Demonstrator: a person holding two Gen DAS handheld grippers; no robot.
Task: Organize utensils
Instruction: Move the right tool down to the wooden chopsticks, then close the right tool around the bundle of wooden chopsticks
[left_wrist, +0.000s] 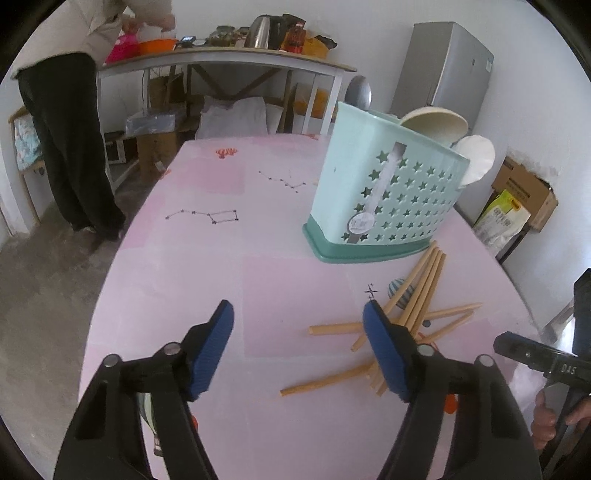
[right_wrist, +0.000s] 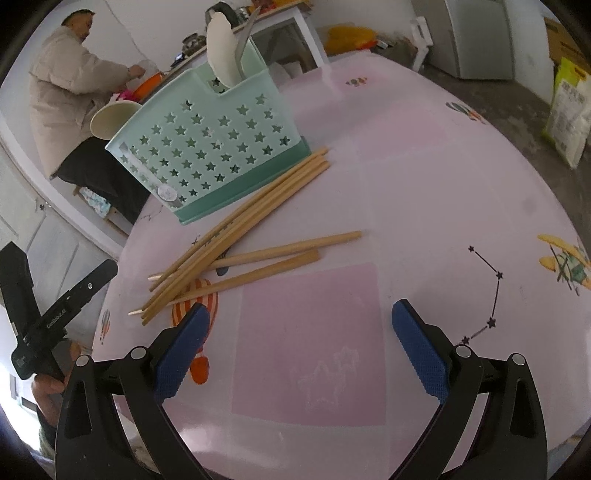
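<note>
A mint-green utensil holder (left_wrist: 384, 195) (right_wrist: 218, 147) with star cut-outs stands on the pink table (left_wrist: 229, 280) (right_wrist: 424, 177). It holds a cream ladle (left_wrist: 436, 125), a white spoon (right_wrist: 221, 51) and a metal utensil. Several wooden chopsticks (left_wrist: 424, 291) (right_wrist: 243, 236) lie loose in a pile in front of the holder. My left gripper (left_wrist: 299, 325) is open above the table, nothing between its blue pads; its right pad stands over the pile's edge. My right gripper (right_wrist: 299, 321) is open over bare table, just right of the pile.
A person (left_wrist: 70, 122) (right_wrist: 74, 92) stands at a cluttered side table (left_wrist: 229, 55) behind. A grey fridge (left_wrist: 447, 70) is at the back right, with a cardboard box (left_wrist: 524, 188) and bags beside it. The table's left edge drops to the concrete floor (left_wrist: 48, 280).
</note>
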